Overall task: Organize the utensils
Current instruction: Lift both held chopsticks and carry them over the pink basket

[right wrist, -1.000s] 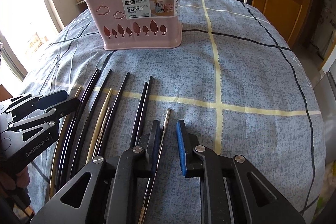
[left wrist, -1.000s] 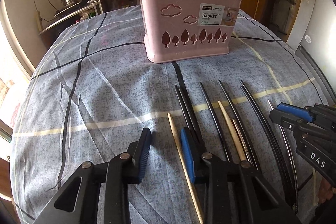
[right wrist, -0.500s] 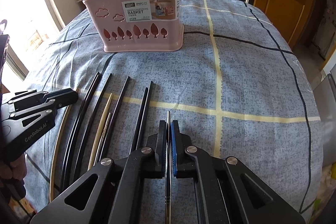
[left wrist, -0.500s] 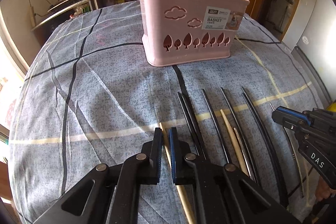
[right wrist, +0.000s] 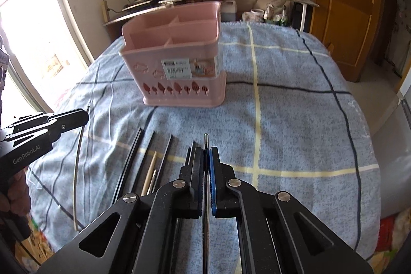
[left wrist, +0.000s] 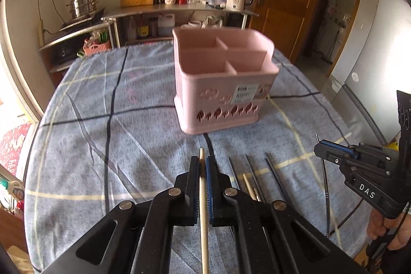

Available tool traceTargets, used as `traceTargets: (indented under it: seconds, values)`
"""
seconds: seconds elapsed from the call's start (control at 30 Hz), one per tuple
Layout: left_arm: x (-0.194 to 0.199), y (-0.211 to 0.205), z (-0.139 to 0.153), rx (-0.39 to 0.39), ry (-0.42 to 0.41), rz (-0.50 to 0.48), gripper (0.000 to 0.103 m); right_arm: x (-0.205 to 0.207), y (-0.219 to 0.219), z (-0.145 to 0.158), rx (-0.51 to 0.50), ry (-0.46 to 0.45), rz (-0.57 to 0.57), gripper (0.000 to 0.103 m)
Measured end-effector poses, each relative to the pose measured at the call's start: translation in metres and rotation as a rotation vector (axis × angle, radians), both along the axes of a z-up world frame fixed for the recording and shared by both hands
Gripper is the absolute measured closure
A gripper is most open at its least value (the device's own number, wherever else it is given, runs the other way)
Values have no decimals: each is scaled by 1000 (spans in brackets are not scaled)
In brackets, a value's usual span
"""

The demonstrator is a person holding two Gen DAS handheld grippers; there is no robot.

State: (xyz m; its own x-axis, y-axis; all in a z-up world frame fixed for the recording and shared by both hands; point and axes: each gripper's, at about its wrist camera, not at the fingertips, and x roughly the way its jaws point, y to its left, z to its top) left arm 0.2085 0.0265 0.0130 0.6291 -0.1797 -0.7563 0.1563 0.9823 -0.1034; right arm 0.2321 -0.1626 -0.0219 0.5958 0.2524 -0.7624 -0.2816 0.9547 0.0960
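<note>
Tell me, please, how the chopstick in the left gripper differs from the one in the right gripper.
The left gripper holds a pale wooden chopstick; the right gripper holds a dark metal chopstick. The wooden chopstick looks thicker with a blunt tip; the metal chopstick is thin with a shiny tip. Both are clamped lengthwise between shut jaws, lifted off the cloth, pointing toward the pink basket.

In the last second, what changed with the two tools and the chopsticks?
Both tools closed and rose. The left tool clamped the wooden chopstick and lifted it off the cloth; the right tool clamped the thin metal chopstick and lifted it too. The pink basket stayed put with its compartments empty, and the other chopsticks remain on the tablecloth.
</note>
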Motion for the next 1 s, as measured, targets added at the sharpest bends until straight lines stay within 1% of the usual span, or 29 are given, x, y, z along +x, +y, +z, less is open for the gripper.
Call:
traceTargets:
  seconds: [0.2,0.5,0.73,1.0]
  values:
    - [0,4,35,-8,-62,-1,99,1,-6,28,19,-62,-5,99]
    - [-5,5,63,-9,-114,-6,99,-3,-15,60,38,-129,-12,99]
    - [-16,5,75,-14,-136,-10,99,-11,-18,68,47,-145,-10,99]
    - [-22,4,79,-16,-142,-12,99,-20,-21,73,58,-156,6,99]
